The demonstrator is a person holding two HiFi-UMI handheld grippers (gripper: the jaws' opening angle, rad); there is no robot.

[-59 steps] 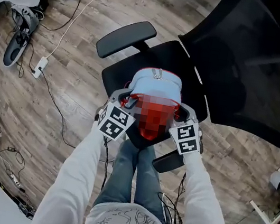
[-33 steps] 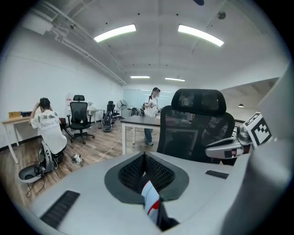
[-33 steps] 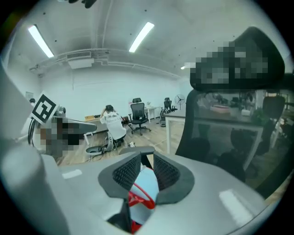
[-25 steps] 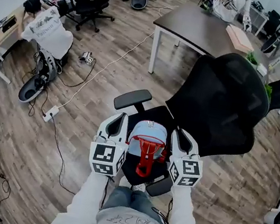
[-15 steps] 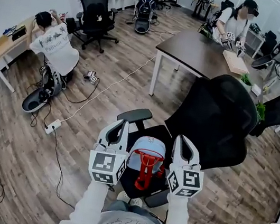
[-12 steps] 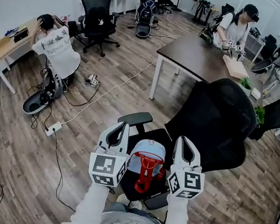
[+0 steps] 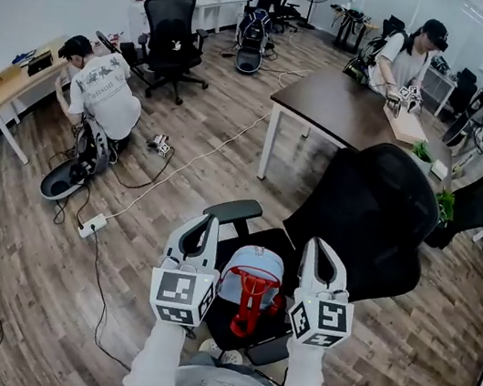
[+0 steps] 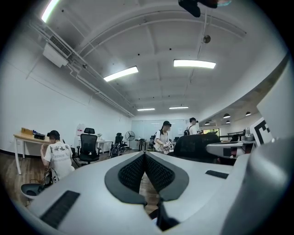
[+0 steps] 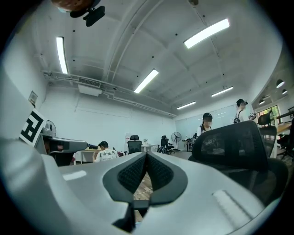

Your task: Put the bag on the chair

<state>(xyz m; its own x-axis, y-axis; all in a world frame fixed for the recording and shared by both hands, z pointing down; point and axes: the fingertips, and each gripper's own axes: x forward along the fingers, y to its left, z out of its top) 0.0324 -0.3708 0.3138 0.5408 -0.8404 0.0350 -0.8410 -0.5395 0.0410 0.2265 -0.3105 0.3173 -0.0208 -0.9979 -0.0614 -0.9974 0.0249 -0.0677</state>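
Note:
The light blue bag (image 7: 253, 268) with red straps (image 7: 246, 301) rests upright on the seat of the black office chair (image 7: 374, 216). It lies between my two grippers and lower than them. My left gripper (image 7: 211, 225) is raised to the bag's left, jaws shut with nothing between them (image 8: 145, 157). My right gripper (image 7: 315, 246) is raised to the bag's right, also shut and empty (image 9: 146, 158). Neither touches the bag. The chair's backrest (image 9: 232, 147) fills the right side of the right gripper view.
A dark table (image 7: 349, 105) stands behind the chair, with two people (image 7: 413, 51) at its far side. A person (image 7: 102, 91) crouches at the left by a desk (image 7: 16, 79). A power strip and cables (image 7: 92, 224) lie on the wooden floor. Another office chair (image 7: 173, 32) stands farther back.
Both grippers have come up and away from the bag, which stays on the seat. The head view has lifted from the chair to take in the room.

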